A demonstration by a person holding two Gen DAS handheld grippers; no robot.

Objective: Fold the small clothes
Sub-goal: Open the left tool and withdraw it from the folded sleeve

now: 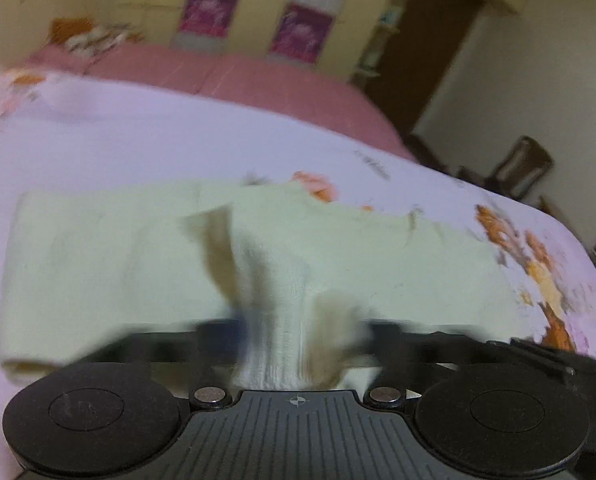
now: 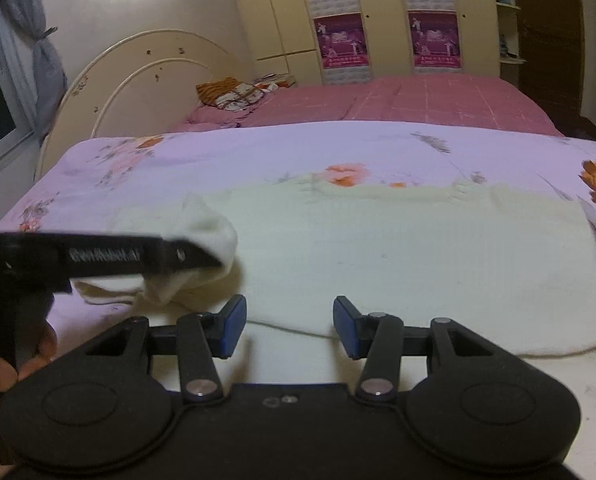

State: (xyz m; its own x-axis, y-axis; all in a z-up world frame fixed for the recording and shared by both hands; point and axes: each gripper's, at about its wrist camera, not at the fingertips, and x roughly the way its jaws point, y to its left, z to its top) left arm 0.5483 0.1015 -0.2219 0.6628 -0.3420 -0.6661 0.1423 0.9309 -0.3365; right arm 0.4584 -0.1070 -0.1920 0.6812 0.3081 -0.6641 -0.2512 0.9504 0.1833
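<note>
A pale cream small garment (image 2: 397,248) lies spread on the floral lilac bedsheet (image 2: 258,152). My left gripper (image 1: 298,332) is shut on a bunched edge of the garment (image 1: 282,280) and lifts it; the view is blurred. In the right wrist view the left gripper (image 2: 202,258) shows at the left, holding the garment's left end raised and folded over. My right gripper (image 2: 290,320) is open and empty, with blue pads (image 2: 234,320), just above the garment's near edge.
A pink bedspread (image 2: 417,100) covers the bed's far half, with an orange patterned pillow (image 2: 234,94) by the cream headboard (image 2: 138,76). Cupboards with magenta posters (image 2: 433,36) stand behind. A dark chair (image 1: 521,168) stands right of the bed.
</note>
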